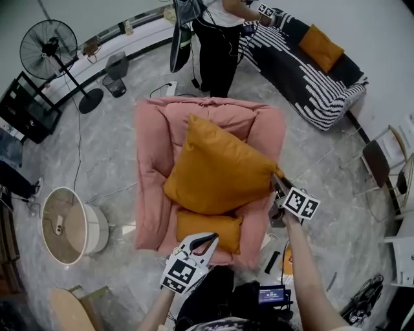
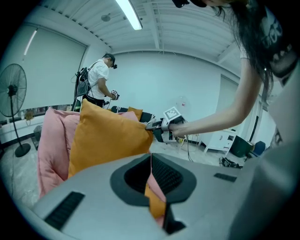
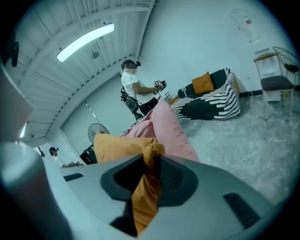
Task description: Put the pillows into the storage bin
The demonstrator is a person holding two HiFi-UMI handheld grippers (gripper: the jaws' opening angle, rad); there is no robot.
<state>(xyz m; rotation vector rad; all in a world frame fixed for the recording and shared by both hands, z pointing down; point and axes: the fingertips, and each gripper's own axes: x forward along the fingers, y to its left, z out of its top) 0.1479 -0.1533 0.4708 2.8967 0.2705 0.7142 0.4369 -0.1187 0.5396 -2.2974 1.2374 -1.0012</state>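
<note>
Pickup: right gripper [image 1: 275, 181] pinches the big orange pillow [image 1: 217, 168], left gripper [image 1: 208, 242] clamps the small pillow [image 1: 208, 226]; next, lift the 2 to the storage bin [image 1: 98, 227].

Room bright, evenly lit. Ceiling strip light [image 2: 129, 14] glares white in both gripper views. Floor [image 1: 110, 168] shadows soft, faint. Gripper views fisheye: black corners, bent edges, near foreground blurred. Head view sharp.

The large orange fabric pillow [image 1: 217, 168] hides the upper edge of the smaller orange pillow [image 1: 207, 227] and most of the inside of the soft pink storage bin [image 1: 149, 161] — the picture's top edge crops a standing person [image 1: 215, 55].
</note>
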